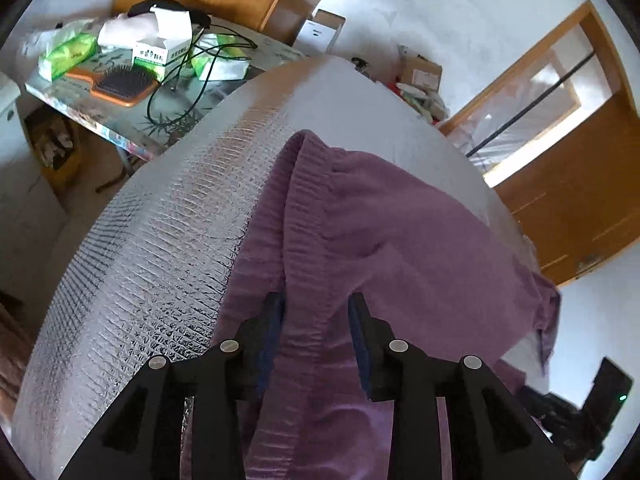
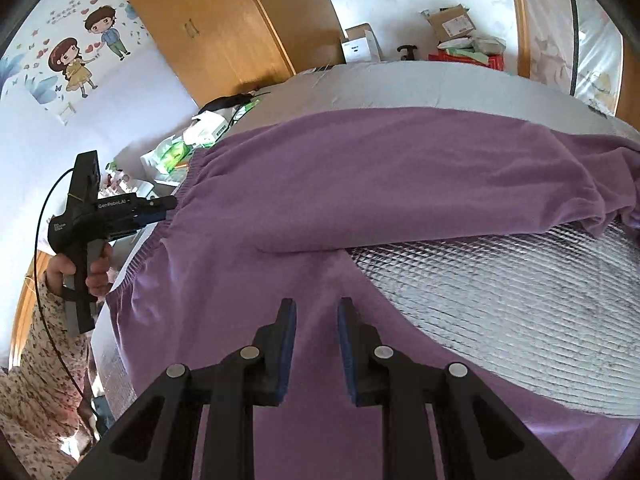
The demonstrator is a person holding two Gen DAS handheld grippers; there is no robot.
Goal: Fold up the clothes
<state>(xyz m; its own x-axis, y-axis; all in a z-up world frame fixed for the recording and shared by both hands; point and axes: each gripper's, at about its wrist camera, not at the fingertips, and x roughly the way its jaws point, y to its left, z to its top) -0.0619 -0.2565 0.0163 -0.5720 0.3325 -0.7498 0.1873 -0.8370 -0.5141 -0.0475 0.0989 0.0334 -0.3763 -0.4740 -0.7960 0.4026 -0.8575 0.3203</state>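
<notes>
Purple pants [image 1: 400,232] lie spread on a silver quilted mat [image 1: 168,240]. Their ribbed waistband [image 1: 308,208] runs up the middle of the left wrist view. My left gripper [image 1: 317,306] hovers over that waistband with its jaws apart; the band lies between the blue pads without being pinched. The right wrist view shows the pants [image 2: 360,168] with one leg folded across, and my left gripper [image 2: 170,204] at the waistband's edge, held by a hand [image 2: 96,268]. My right gripper [image 2: 317,312] stands open just above the flat fabric near the crotch, with nothing pinched.
A cluttered side table [image 1: 80,108] beyond the mat holds a hairbrush [image 1: 120,84], a tissue box [image 1: 162,50], green packs and cables. A wooden wardrobe [image 2: 224,20] and cardboard boxes [image 2: 452,20] stand at the far wall. Bare mat [image 2: 500,280] shows right of the pants.
</notes>
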